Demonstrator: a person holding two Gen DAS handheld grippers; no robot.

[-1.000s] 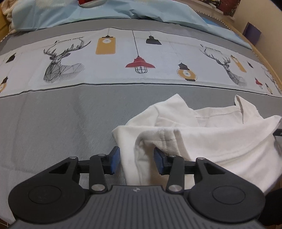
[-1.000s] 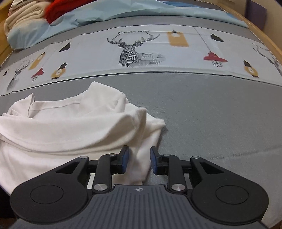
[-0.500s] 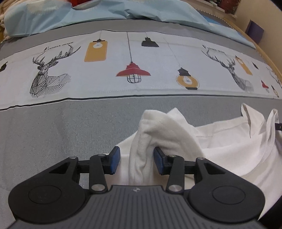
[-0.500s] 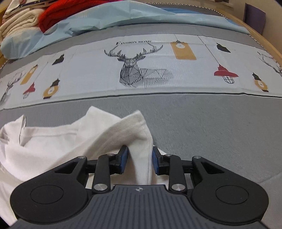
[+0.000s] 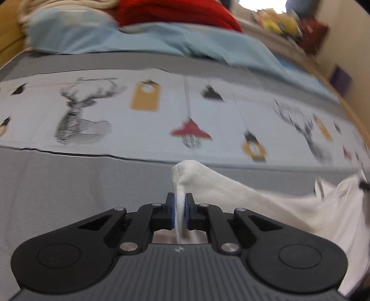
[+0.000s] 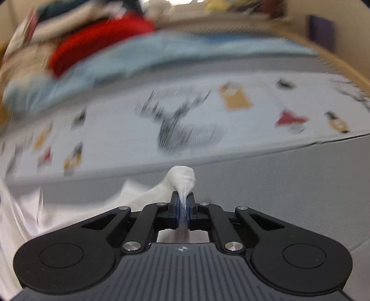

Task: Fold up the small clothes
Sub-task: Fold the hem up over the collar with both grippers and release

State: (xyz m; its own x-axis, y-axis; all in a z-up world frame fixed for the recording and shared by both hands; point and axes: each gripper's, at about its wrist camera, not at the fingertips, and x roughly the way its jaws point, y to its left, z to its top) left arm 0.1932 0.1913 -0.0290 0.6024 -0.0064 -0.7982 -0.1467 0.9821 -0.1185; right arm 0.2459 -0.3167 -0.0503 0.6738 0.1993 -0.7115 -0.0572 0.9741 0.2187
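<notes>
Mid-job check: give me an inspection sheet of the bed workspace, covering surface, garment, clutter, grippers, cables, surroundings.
Surface: grey bedcover with a pale printed band of deer and lamps.
Job's things: white garment, rumpled, not folded, one bunched edge in each gripper.
Clutter: light blue quilt, red cloth and cream cloth piled at the far end.
Grippers: left gripper has just closed on the garment; right gripper likewise.
Cables: nothing seen.
Surroundings: wooden bed edge, wall behind; both views blurred.

Left hand-held gripper, right hand-held gripper, black linkages, blue pads, silver screws
</notes>
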